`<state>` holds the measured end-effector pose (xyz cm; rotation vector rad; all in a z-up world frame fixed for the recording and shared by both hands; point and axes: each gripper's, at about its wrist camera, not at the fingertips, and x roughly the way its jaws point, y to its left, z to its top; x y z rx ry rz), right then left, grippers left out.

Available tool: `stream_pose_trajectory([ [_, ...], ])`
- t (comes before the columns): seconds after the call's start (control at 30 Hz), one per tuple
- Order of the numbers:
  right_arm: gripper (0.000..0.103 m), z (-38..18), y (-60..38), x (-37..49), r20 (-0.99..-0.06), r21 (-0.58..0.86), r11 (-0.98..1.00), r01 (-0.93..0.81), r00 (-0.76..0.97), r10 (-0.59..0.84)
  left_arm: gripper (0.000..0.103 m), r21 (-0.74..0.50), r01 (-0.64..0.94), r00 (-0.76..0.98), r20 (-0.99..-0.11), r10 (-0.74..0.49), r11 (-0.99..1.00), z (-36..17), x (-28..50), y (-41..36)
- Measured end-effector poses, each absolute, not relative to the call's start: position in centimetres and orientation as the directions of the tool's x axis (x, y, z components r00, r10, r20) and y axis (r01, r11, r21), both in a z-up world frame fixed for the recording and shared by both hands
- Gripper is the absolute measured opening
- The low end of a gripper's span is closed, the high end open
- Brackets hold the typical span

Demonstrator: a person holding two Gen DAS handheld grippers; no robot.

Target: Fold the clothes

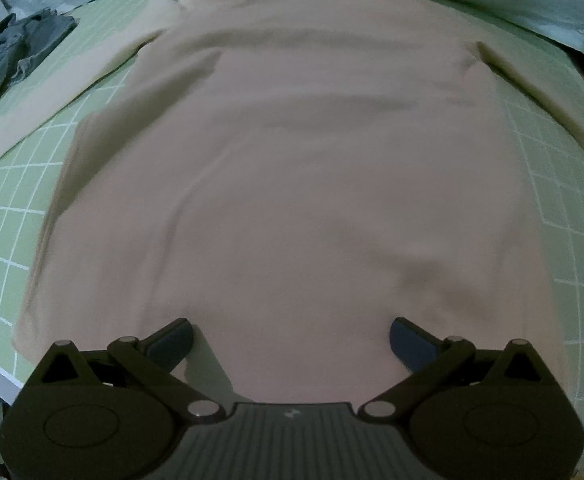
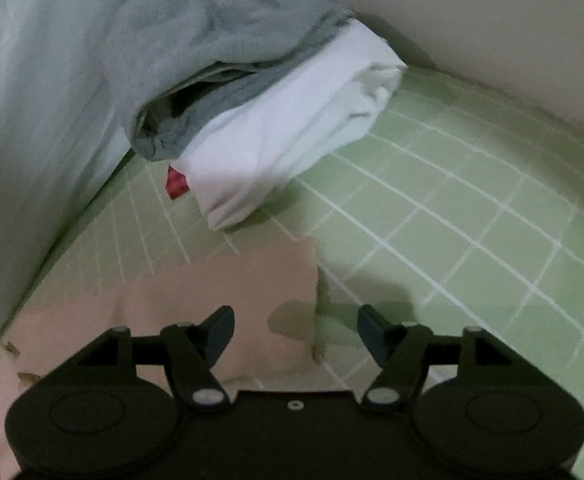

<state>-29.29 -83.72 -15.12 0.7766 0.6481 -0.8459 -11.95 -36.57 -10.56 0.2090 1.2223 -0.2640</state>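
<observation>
A: Where is the garment lying?

B: The pale pink long-sleeved shirt [image 1: 292, 168] is spread flat on the green gridded mat [image 1: 7, 216]. In the left wrist view its long axis runs straight away from the camera, hem nearest, neck at the far edge of the mat.

A: And the sleeves?

B: Both stretch outward and back toward the near side, one along each flank of the body, lying on the mat.

A: How does the left gripper [image 1: 292, 342] stand?

B: Its jaws are spread wide over the hem, with cloth below them. I cannot see the fingers pinching any fabric.

A: The right gripper [image 2: 296, 330]?

B: Also parted, moderately wide, with nothing between the pads. It hangs above a cuff end of the pink sleeve [image 2: 227, 300]; one finger is over the fabric, the other over bare mat.

A: Anything else nearby?

B: Beyond the right gripper lies a folded white cloth [image 2: 292, 140] with a grey garment [image 2: 219, 52] heaped on it, and a small red scrap [image 2: 176, 184] beside them. In the left wrist view a dark grey garment [image 1: 11, 56] sits crumpled at the mat's far left corner.
</observation>
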Motion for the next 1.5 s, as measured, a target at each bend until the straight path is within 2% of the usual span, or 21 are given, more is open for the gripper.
stream_pose_trajectory([
  [0.07,0.011,-15.2,-83.3,-28.5,-0.768,0.282,0.487,0.826,0.499,-0.401,0.103,0.016,0.307,0.324,-0.942,-0.089,0.951,-10.6,-12.1,-36.7],
  [0.1,0.004,-15.2,-82.9,-28.2,-0.775,0.234,0.522,0.820,0.482,-0.408,0.103,0.016,0.307,0.327,-0.941,-0.090,0.952,-10.6,-12.2,-36.7],
  [0.17,0.003,-15.1,-81.7,-28.1,-0.773,0.175,0.571,0.802,0.471,-0.426,0.103,0.015,0.308,0.331,-0.939,-0.092,0.951,-10.6,-12.3,-36.6],
  [0.4,0.003,-14.4,-77.6,-31.1,-0.798,0.129,0.546,0.828,0.414,-0.438,0.103,0.008,0.329,0.318,-0.943,-0.103,0.944,-10.6,-12.3,-36.1],
  [0.5,0.008,-14.2,-76.8,-30.7,-0.808,0.076,0.578,0.812,0.390,-0.442,0.103,-0.002,0.359,0.294,-0.949,-0.115,0.933,-10.4,-11.8,-35.7],
  [0.53,0.016,-14.1,-76.7,-30.3,-0.813,0.051,0.582,0.811,0.372,-0.447,0.103,-0.004,0.361,0.292,-0.949,-0.117,0.933,-10.3,-11.6,-35.3],
  [0.57,0.037,-13.9,-76.6,-29.8,-0.814,0.027,0.589,0.808,0.360,-0.456,0.103,-0.007,0.361,0.292,-0.949,-0.120,0.932,-10.2,-11.4,-35.0],
  [0.63,0.064,-13.2,-76.0,-28.6,-0.791,0.001,0.595,0.804,0.365,-0.491,0.103,0.005,0.349,0.308,-0.945,-0.110,0.937,-9.7,-10.6,-34.0],
  [0.77,0.103,-11.9,-74.2,-25.2,-0.729,0.010,0.641,0.767,0.445,-0.520,0.103,0.042,0.272,0.363,-0.930,-0.062,0.961,-8.9,-7.5,-31.6],
  [0.87,0.103,-11.6,-72.9,-21.4,-0.702,0.060,0.702,0.710,0.529,-0.476,0.103,0.044,0.197,0.379,-0.925,-0.034,0.979,-8.8,-4.2,-29.8],
  [0.97,0.103,-11.4,-71.2,-16.9,-0.670,0.049,0.774,0.631,0.596,-0.443,0.103,0.062,0.177,0.384,-0.923,-0.011,0.982,-9.3,-1.3,-29.0],
  [1.2,0.103,-12.5,-70.1,-3.8,-0.714,0.022,0.908,0.419,0.642,-0.280,0.103,0.062,0.122,0.368,-0.930,0.013,0.991,-10.3,3.9,-28.9],
  [1.4,0.089,-13.9,-70.3,4.7,-0.691,0.128,0.959,0.251,0.717,-0.095,0.103,0.015,0.144,0.369,-0.928,-0.040,0.989,-10.7,7.0,-29.5],
  [1.5,0.076,-14.8,-70.0,7.8,-0.705,0.131,0.977,0.170,0.708,-0.029,0.103,-0.006,0.114,0.373,-0.927,-0.048,0.994,-10.9,7.6,-29.5],
])
